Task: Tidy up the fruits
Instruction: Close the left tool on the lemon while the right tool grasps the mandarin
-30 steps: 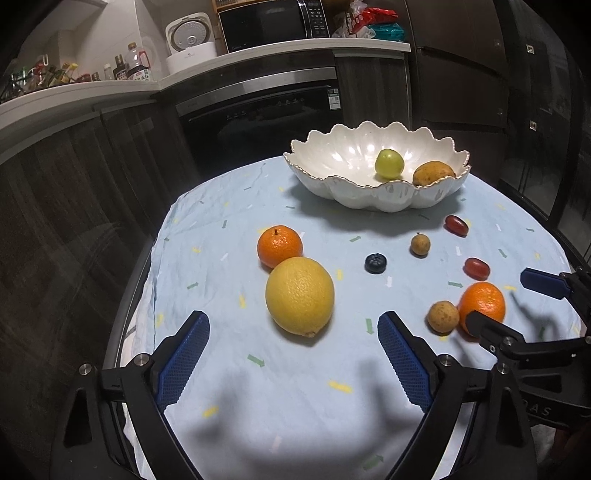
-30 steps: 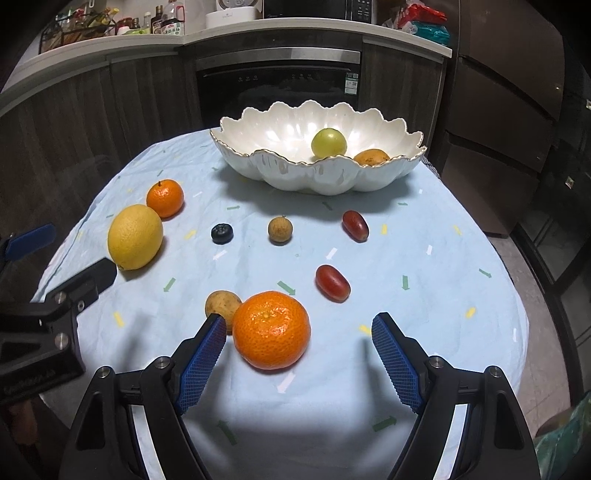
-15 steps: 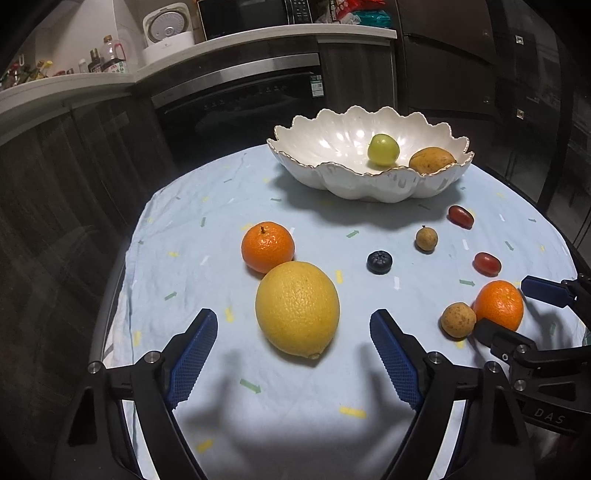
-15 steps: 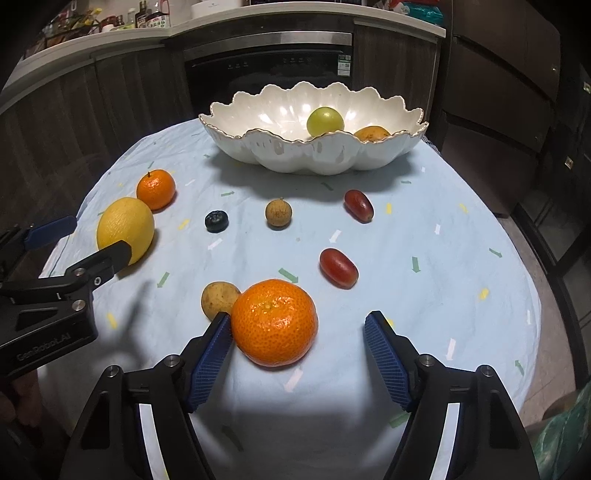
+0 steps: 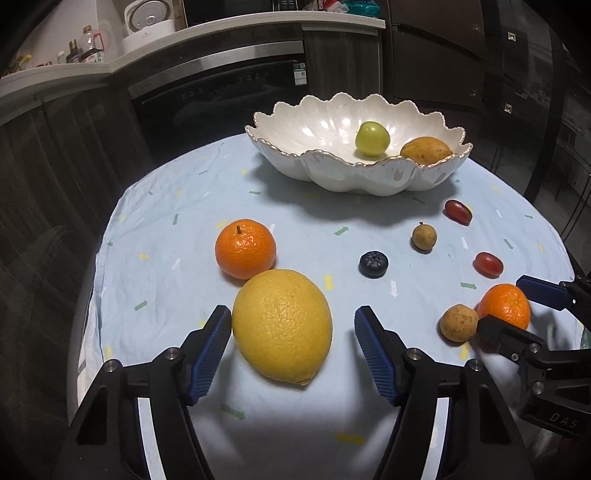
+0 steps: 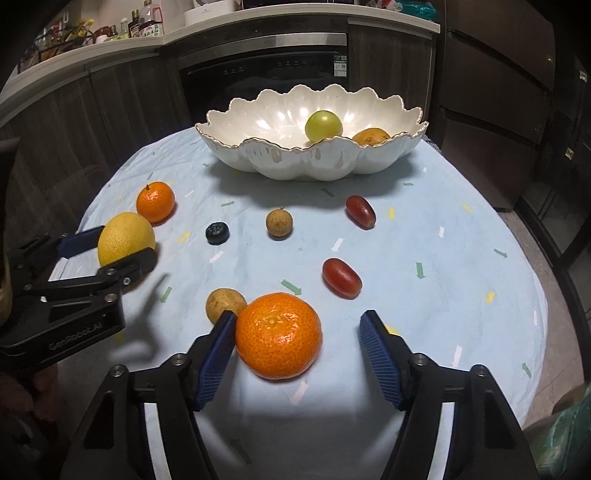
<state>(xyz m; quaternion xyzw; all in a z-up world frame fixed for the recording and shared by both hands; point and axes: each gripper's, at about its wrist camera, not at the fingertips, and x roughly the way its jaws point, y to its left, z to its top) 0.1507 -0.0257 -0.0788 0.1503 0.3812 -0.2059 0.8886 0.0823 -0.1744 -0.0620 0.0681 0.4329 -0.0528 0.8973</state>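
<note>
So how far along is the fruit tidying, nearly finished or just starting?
Early. Done: a green fruit and a brownish fruit lie in the white bowl. In hand: the left hand-held gripper has been closing around the lemon, the right hand-held gripper around an orange; neither is clamped yet. Left: several more fruits on the tablecloth.

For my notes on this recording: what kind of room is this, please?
Most likely a home kitchen. A built-in oven sits under a countertop holding bottles and a rice cooker, with dark cabinets beside the table.
</note>
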